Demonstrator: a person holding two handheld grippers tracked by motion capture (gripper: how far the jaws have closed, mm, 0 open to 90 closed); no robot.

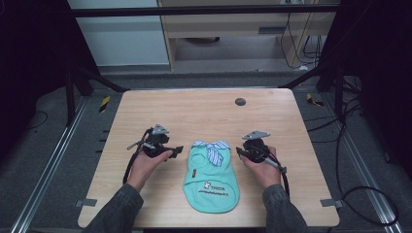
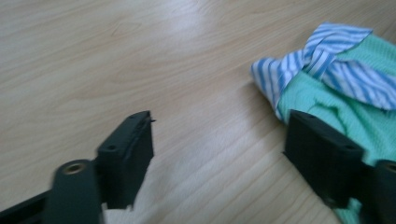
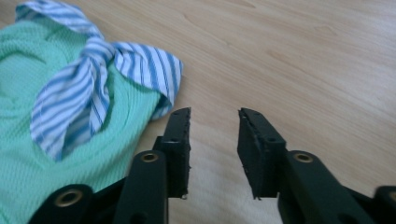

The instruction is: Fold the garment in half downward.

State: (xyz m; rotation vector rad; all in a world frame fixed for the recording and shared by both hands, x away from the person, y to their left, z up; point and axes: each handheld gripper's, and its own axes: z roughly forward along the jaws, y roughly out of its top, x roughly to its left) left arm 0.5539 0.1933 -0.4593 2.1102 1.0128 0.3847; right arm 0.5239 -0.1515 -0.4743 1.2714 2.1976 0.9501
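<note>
Here the left gripper is seen in its own view with jaws parted over bare wood, nothing between them. The right gripper is likewise shown gaping, narrower, gripping nothing. Beside each, the striped collar of a mint-green pet shirt is shown close. From the high view, the shirt's printed hem is revealed, lying flat between both hands on the wooden table.

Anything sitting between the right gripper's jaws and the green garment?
Nothing: in the right gripper view, bare wooden table separates the right gripper from the garment's striped collar.
</note>
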